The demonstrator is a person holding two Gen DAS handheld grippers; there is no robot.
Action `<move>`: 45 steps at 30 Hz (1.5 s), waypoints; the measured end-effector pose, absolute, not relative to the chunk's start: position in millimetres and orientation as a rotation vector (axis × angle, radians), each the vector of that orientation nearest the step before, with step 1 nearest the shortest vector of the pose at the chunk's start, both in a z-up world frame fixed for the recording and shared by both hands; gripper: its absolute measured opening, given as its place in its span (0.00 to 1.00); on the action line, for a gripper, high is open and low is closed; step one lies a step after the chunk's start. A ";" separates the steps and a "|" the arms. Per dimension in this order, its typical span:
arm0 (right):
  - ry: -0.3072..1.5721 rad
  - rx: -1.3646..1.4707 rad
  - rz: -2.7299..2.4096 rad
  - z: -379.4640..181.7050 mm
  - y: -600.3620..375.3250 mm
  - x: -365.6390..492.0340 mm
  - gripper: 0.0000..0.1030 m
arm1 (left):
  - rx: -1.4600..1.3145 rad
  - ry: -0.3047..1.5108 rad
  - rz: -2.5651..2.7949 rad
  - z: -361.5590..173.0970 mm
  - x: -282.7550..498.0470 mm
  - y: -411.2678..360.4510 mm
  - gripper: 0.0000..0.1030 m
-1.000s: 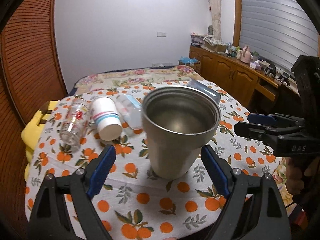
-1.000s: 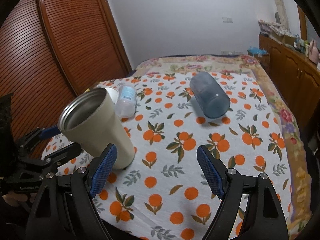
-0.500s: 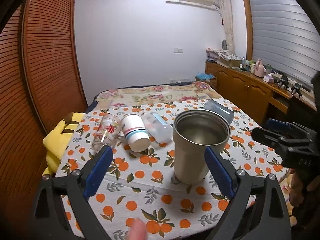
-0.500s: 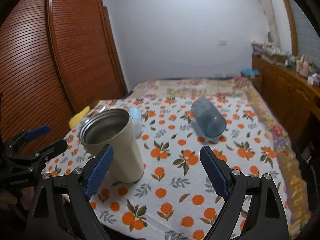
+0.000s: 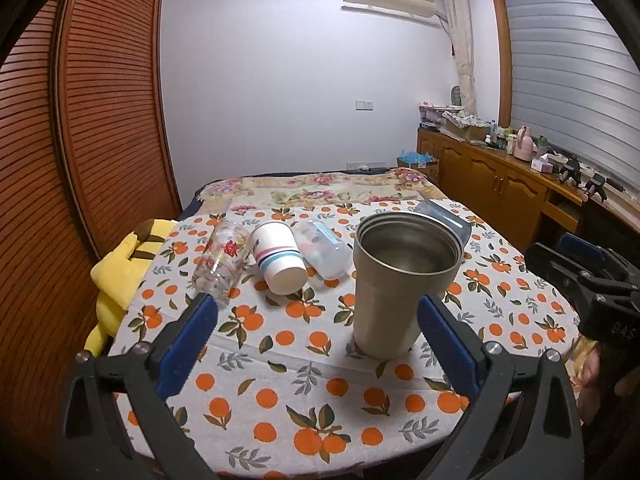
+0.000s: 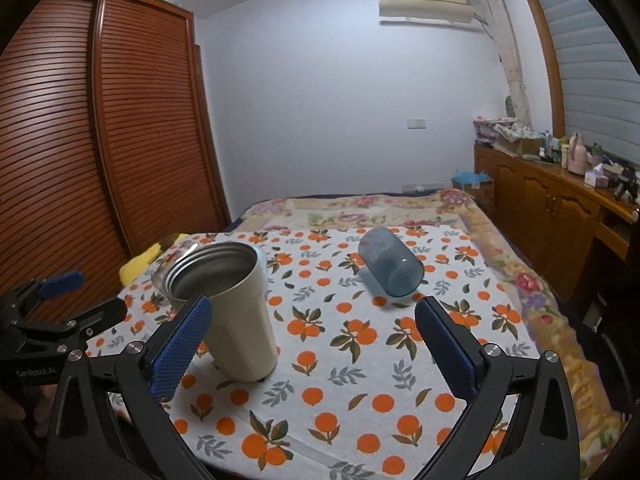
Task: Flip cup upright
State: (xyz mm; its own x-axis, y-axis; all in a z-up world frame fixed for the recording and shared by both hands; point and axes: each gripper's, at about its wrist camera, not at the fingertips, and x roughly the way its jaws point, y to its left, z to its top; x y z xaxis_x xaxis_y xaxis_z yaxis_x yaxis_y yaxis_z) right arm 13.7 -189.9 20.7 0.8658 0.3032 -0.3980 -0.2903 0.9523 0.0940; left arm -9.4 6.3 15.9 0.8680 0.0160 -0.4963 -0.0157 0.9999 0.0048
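A steel tumbler (image 5: pixel 404 280) stands upright, mouth up, on the orange-print tablecloth (image 5: pixel 312 400); it also shows in the right wrist view (image 6: pixel 236 312). My left gripper (image 5: pixel 316 344) is open and empty, drawn back in front of the tumbler without touching it. My right gripper (image 6: pixel 312 344) is open and empty, with the tumbler just behind its left finger (image 6: pixel 180 344). Each gripper shows at the edge of the other's view.
A clear printed glass (image 5: pixel 220 260), a white striped paper cup (image 5: pixel 278 258) and a clear plastic bottle (image 5: pixel 324 252) lie on their sides at the far left. A blue translucent cup (image 6: pixel 390 266) lies on its side. A yellow cloth (image 5: pixel 116 272) hangs at the table's left edge.
Both grippers have pulled back and up from the tumbler, which now looks smaller and farther away. The tumbler stays upright in place.
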 end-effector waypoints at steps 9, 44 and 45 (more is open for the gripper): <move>0.428 0.031 0.294 18.3 -190.6 12.4 1.00 | -0.012 0.516 0.014 15.5 -11.4 7.4 0.98; 0.432 0.028 0.295 18.4 -190.4 11.5 1.00 | -0.018 0.517 0.015 17.5 -13.9 7.7 0.98; 0.431 0.027 0.295 18.4 -190.2 11.5 1.00 | -0.019 0.516 0.015 18.1 -14.2 7.2 0.98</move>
State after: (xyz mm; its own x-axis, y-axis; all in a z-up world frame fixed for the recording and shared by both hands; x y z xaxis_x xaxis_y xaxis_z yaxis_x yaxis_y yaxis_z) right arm 11.5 -190.2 18.4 0.8666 0.2871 -0.4081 -0.2755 0.9572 0.0884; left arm -14.2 7.2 18.1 0.8695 0.0098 -0.4939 -0.0194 0.9997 -0.0142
